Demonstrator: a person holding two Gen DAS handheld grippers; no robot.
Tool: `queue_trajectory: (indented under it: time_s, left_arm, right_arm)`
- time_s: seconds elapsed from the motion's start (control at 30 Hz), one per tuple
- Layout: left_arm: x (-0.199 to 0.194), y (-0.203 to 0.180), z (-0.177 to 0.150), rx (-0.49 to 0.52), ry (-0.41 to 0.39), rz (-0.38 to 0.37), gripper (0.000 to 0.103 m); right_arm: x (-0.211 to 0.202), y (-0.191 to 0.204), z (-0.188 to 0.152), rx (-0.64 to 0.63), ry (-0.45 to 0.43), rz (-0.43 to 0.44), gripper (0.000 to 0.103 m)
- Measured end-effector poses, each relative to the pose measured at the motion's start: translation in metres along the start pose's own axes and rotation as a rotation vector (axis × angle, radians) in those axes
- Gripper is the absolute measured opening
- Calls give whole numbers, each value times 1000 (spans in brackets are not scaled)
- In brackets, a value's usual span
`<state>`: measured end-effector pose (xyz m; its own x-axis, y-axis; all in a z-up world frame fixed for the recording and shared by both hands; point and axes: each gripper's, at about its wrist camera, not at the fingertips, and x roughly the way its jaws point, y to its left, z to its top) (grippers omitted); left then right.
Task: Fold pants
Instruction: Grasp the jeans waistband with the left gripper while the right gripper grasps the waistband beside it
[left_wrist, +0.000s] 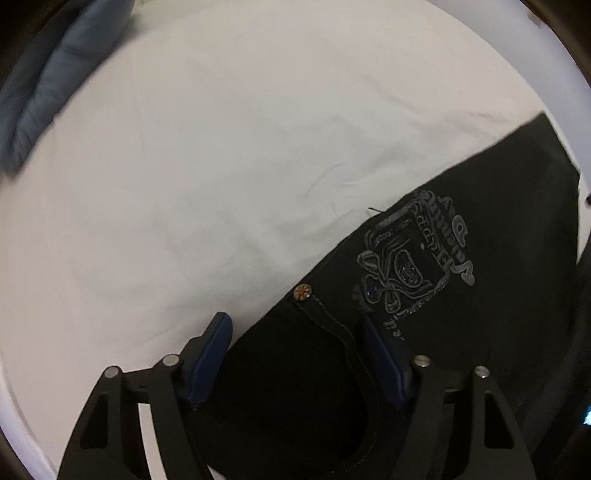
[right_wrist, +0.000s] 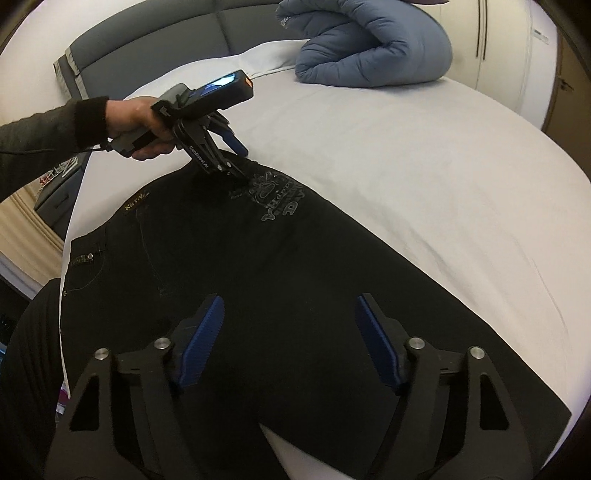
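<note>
The left gripper (right_wrist: 240, 162) is seen with its jaws spread at the far edge of the pants (right_wrist: 258, 277), near the waistband corner; the right gripper (right_wrist: 288, 336) is also held spread, above the leg part, with nothing pinched. Whether a left finger already touches the cloth cannot be told for sure.

A thin grasp is the likely fault: if only the top layer is caught at the pocket seam, the layer beneath may be left behind and the fold skewed. The cloth could also slip if the jaws are closed on the hem alone.

The pants are black and lie flat on the white bed (right_wrist: 424, 166), with a grey crest (left_wrist: 410, 258) printed by the pocket and a rivet (left_wrist: 303, 292) at its corner.
</note>
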<state>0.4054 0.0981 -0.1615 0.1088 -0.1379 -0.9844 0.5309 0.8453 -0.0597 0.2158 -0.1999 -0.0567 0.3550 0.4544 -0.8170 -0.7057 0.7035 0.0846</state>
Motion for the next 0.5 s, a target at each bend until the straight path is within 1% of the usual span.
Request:
queue_trajectory:
  time_s: [0.07,0.1,0.13,0.17,0.2,0.23,0.27,0.3,0.37,0.5]
  left_arm:
    - [3,3,-1,-7,10,-32,71]
    - [3,2,-1,-1,18,-37,62]
    - [2,1,-2,3,27,-47,48]
    - [1,-2,-2,5,33,-49,42]
    - [0,-4,-3,9,37,-53,29]
    - [-2,-8,-4,16,40,-51,21]
    - [-4,-13,-5,25,36,-36,17]
    - [-7,-19,-7,40,28,-7,12]
    - [-13,-31,-10,68,-6,51,10]
    - [-35,-63,-36,145,-122,175,7]
  right_arm:
    - [6,-2,3,-1,1,11,68]
    - [5,0,4,0,1,15,66]
    - [8,-2,8,1,2,13,65]
    - [12,-4,12,1,3,11,64]
    - [14,-5,14,2,3,10,62]
    - [16,-8,18,3,2,10,61]
    - [19,-10,24,7,0,5,60]
    - [20,-13,29,13,-2,4,60]
    - [26,-18,39,16,-4,2,58]
    - [35,-22,56,-15,3,-7,54]
